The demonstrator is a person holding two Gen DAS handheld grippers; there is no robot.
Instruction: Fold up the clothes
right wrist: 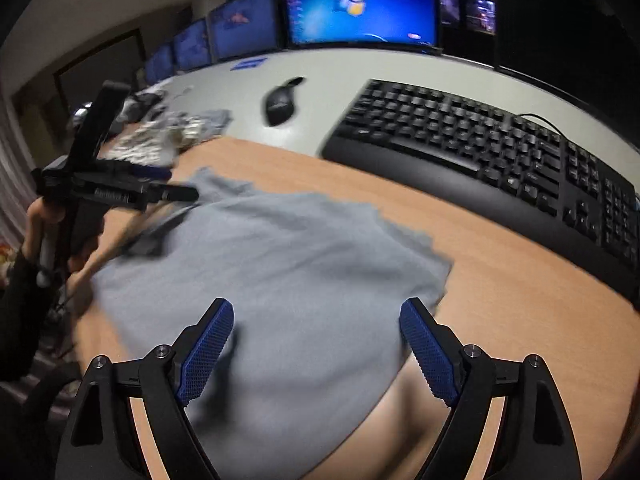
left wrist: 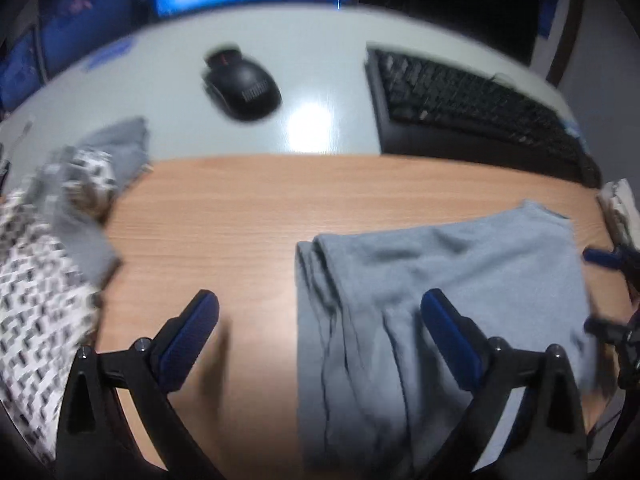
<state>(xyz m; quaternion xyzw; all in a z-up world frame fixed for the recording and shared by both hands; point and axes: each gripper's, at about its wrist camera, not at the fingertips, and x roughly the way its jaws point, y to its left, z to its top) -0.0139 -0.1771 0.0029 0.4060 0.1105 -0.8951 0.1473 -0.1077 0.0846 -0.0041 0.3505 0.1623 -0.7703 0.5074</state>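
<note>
- Grey garment (right wrist: pixel 272 280) lies folded on the wooden part of the table (left wrist: pixel 248 208), near the front edge; layered fold lines show along its left side in the left wrist view.
- Left claw (left wrist: pixel 320 320): jaws wide apart, nothing between the pads. Its right finger hangs over the garment's left portion, its left finger over bare wood. Whether either finger touches the surface cannot be told.
- Right claw (right wrist: pixel 316 344): jaws wide apart, gripping nothing. Both fingers sit above the garment's near edge; contact with the cloth is unclear.
- Left claw seen from the right wrist view as a black frame at the garment's far-left corner, with a hand (right wrist: pixel 40 224) on its handle.
- Patterned black-and-white cloth (left wrist: pixel 36 292) heaped at the table's left side, with a second grey piece (left wrist: pixel 120 148) draped over and beside it; well apart from the folded garment.
- Behind the wood, on the pale table surface: black mouse (left wrist: pixel 240 84) and black keyboard (right wrist: pixel 480 148), the keyboard just beyond the garment's far-right corner.
- Lit monitor (right wrist: pixel 360 4) showing a blue desktop at the back.
- Left wrist view is blurred.
</note>
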